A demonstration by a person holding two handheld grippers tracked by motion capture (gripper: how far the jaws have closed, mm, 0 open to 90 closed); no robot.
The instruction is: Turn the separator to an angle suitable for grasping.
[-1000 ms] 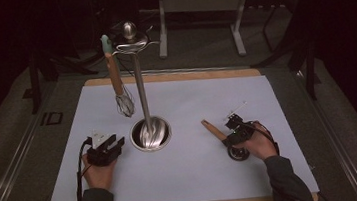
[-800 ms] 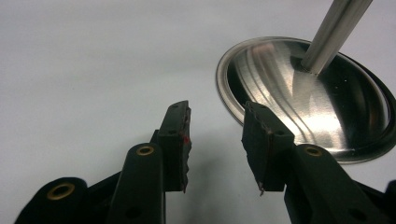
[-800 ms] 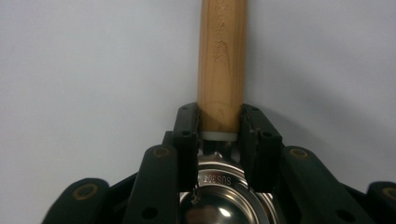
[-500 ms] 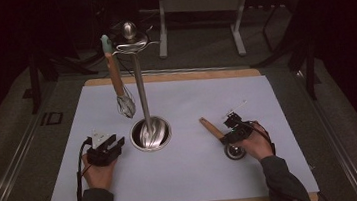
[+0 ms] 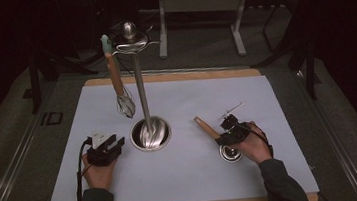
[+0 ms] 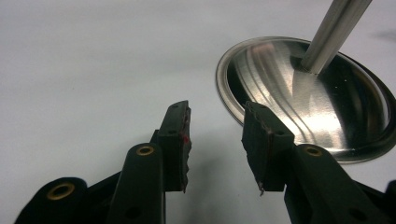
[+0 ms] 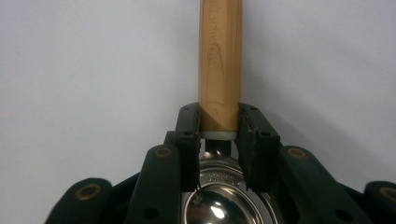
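A steel utensil stand rises from its round base (image 5: 151,133) in the middle of the white mat. A whisk (image 5: 116,82) with a wooden handle hangs from the hooks at the stand's top. At the right lies a ladle with a wooden handle (image 5: 204,126) and a steel bowl (image 5: 231,153). My right gripper (image 5: 223,136) is shut on that handle (image 7: 220,56) near the bowl end, and both pads (image 7: 188,126) press its sides. My left gripper (image 5: 112,146) rests left of the base (image 6: 327,107). Its jaws are open with nothing between them (image 6: 217,140).
The white mat (image 5: 181,100) covers a wooden board whose edge shows at the front and back. A metal frame (image 5: 196,3) stands on the floor beyond the table. The stand's pole (image 5: 141,92) is tall and thin.
My right hand, with the ladle's handle, has shifted slightly to the left. The left hand, the stand and the whisk have not moved.
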